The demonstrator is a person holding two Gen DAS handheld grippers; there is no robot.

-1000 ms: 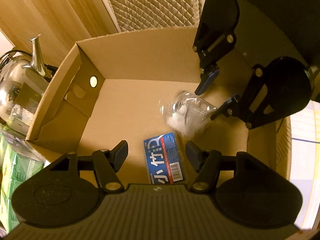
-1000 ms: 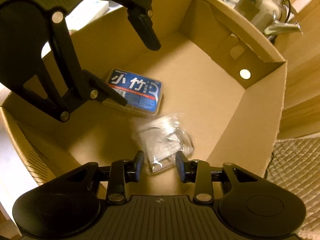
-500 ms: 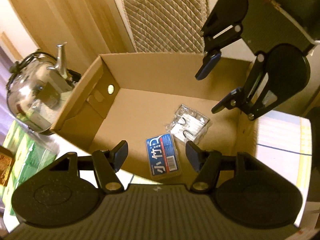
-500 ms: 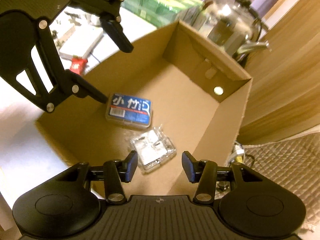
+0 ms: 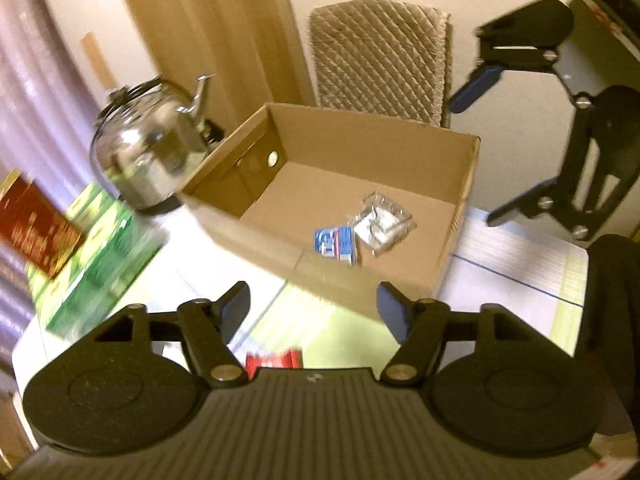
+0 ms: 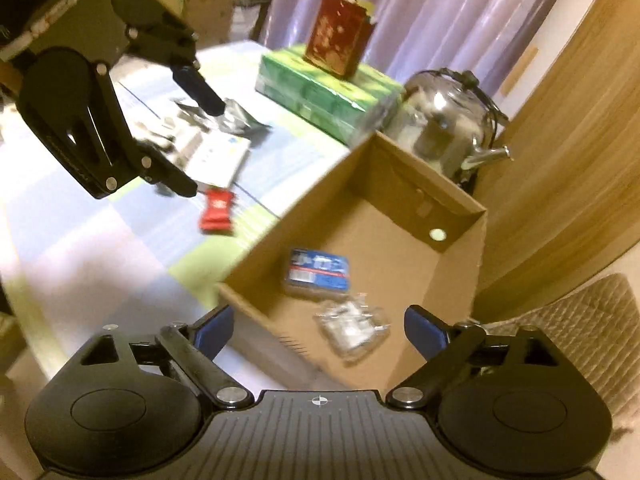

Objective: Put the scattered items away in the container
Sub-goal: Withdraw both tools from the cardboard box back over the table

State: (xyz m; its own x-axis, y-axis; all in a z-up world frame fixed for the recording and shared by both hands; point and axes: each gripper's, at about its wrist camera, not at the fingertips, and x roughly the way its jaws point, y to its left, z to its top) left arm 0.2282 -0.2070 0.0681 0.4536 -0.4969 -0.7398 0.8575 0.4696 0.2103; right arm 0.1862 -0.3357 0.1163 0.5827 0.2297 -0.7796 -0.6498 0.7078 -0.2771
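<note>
Left wrist view: the left tool (image 5: pixel 313 304) is spread wide and empty above the worktop (image 5: pixel 340 332). The cardboard box (image 5: pixel 466 216) holds a blue packet (image 5: pixel 335 242) beside a clear packet (image 5: pixel 382 226). A red wrapper (image 5: pixel 273 360) lies outside the box, near the tool.

Right wrist view: the right tool (image 6: pixel 318 330) is spread wide and empty over the box's near corner. Both packets lie inside; the red wrapper (image 6: pixel 217 211) and a white booklet (image 6: pixel 218 158) lie on the worktop. A kettle (image 6: pixel 448 132) stands behind the box.
</note>
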